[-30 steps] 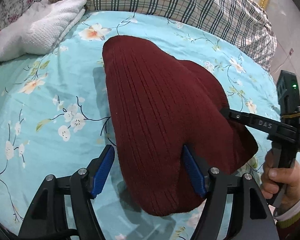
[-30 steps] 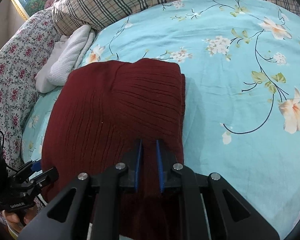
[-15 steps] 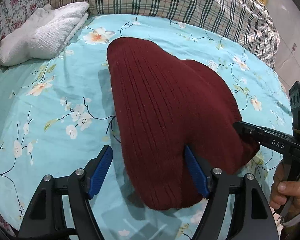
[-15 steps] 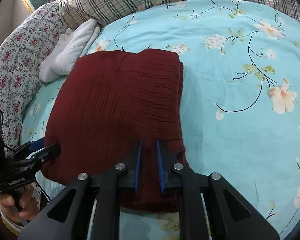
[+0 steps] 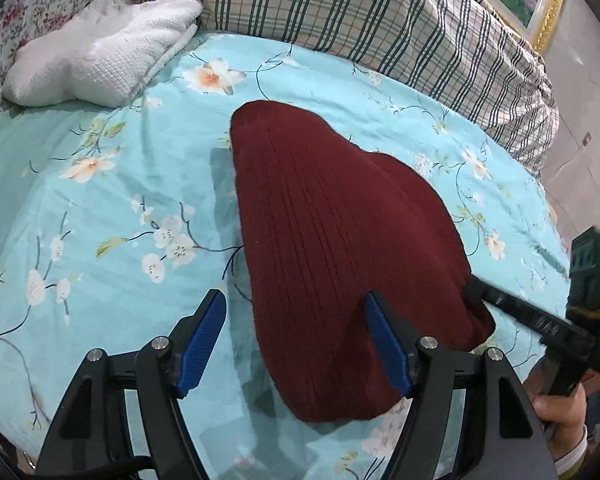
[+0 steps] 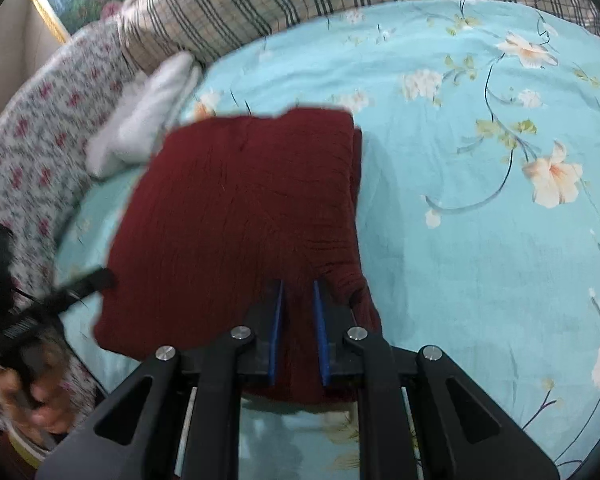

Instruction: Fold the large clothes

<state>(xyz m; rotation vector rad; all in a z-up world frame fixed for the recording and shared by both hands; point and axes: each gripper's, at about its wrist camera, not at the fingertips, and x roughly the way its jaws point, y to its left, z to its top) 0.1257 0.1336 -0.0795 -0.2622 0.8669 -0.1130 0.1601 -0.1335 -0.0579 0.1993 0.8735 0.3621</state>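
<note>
Right gripper (image 6: 298,300) is clamped on the near edge of the maroon sweater (image 6: 240,216). Left gripper (image 5: 294,340) stands apart, straddling that sweater's near-left edge on the floral bedsheet (image 5: 100,200).

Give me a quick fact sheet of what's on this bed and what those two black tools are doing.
surface: bed sheet, turquoise with flowers
garment: dark red knit sweater, folded
right gripper: fingers pinched on the sweater's near edge
left gripper: fingers wide, astride the sweater's near left edge
also there: white towel, plaid pillow
</note>
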